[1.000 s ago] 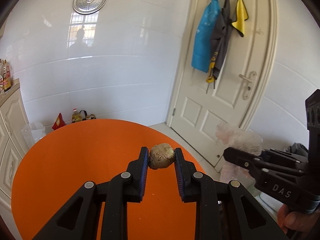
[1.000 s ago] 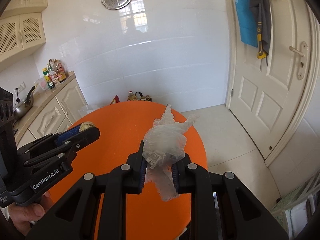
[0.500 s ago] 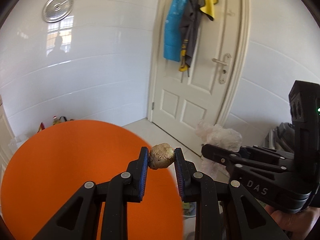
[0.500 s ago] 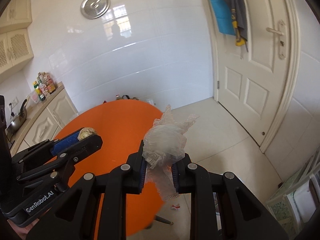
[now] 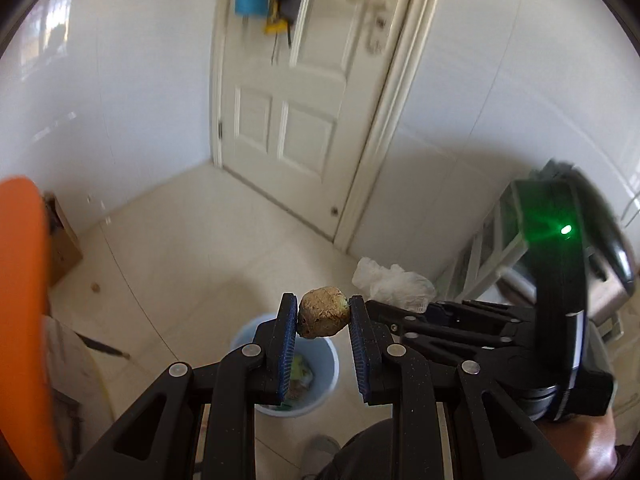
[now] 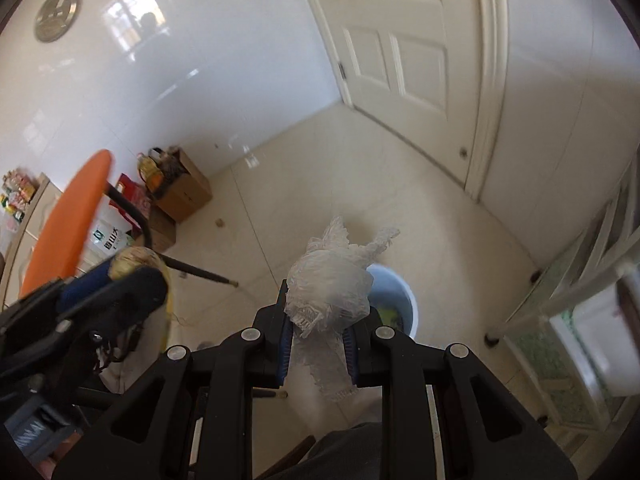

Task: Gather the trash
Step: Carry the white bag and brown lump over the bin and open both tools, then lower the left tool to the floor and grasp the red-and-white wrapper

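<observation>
My left gripper [image 5: 323, 312] is shut on a brown crumpled lump of trash [image 5: 322, 311], held above a light blue bin [image 5: 320, 376] on the floor. My right gripper [image 6: 316, 320] is shut on a crumpled clear plastic bag [image 6: 330, 284], above and left of the same bin [image 6: 394, 298], which holds some green scraps. The right gripper and its bag [image 5: 392, 280] show at the right of the left wrist view. The left gripper with its lump [image 6: 134, 260] shows at the left of the right wrist view.
The orange round table [image 6: 68, 216] is to the left, its black leg [image 6: 192, 268] reaching to the floor. Cardboard boxes [image 6: 182, 192] and bottles stand by the white tiled wall. A white door [image 5: 312, 92] is ahead. A white rack [image 6: 580, 300] stands at the right.
Both grippers have swung right and tipped down, away from the table top and towards the floor. The blue bin has come into view below them. Both holds are unchanged.
</observation>
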`<action>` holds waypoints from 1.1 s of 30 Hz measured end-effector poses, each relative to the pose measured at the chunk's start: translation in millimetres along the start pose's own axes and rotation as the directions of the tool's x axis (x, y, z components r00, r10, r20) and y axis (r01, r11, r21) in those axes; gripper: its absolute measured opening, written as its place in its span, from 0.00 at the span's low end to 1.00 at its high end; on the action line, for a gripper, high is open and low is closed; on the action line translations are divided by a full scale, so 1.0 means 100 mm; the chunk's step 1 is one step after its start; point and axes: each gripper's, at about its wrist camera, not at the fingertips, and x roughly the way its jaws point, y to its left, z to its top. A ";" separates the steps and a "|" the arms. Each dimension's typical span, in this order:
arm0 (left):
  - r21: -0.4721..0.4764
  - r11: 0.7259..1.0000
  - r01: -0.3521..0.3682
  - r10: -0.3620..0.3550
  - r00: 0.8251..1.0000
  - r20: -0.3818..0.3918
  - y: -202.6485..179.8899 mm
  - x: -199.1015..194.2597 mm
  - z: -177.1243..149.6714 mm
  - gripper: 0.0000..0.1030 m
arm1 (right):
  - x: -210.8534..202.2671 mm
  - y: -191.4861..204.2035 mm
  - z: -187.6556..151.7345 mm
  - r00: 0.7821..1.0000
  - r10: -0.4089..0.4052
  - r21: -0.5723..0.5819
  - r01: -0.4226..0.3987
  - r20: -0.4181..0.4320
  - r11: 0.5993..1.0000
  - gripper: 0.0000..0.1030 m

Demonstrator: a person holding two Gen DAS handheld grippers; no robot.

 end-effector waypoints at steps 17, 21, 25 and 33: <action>-0.146 0.989 -0.020 -0.040 0.917 -0.398 0.88 2.57 -0.50 0.22 | 2.66 -0.98 -0.29 0.905 0.052 0.042 -0.038 -0.423 0.998 0.25; -0.222 0.974 -0.043 -0.070 0.877 -0.476 1.06 3.01 -0.59 0.41 | 3.06 -1.25 -0.47 0.886 0.043 0.080 -0.007 -0.461 0.997 0.57; -0.245 0.964 -0.102 -0.026 0.883 -0.469 1.28 3.13 -0.64 0.81 | 3.17 -1.49 -0.61 0.889 0.072 0.132 -0.013 -0.452 0.991 0.87; -0.187 0.911 -0.367 0.275 0.880 -0.386 1.22 3.04 -0.80 0.84 | 3.06 -1.57 -0.72 0.925 -0.111 0.026 0.129 -0.365 0.991 0.92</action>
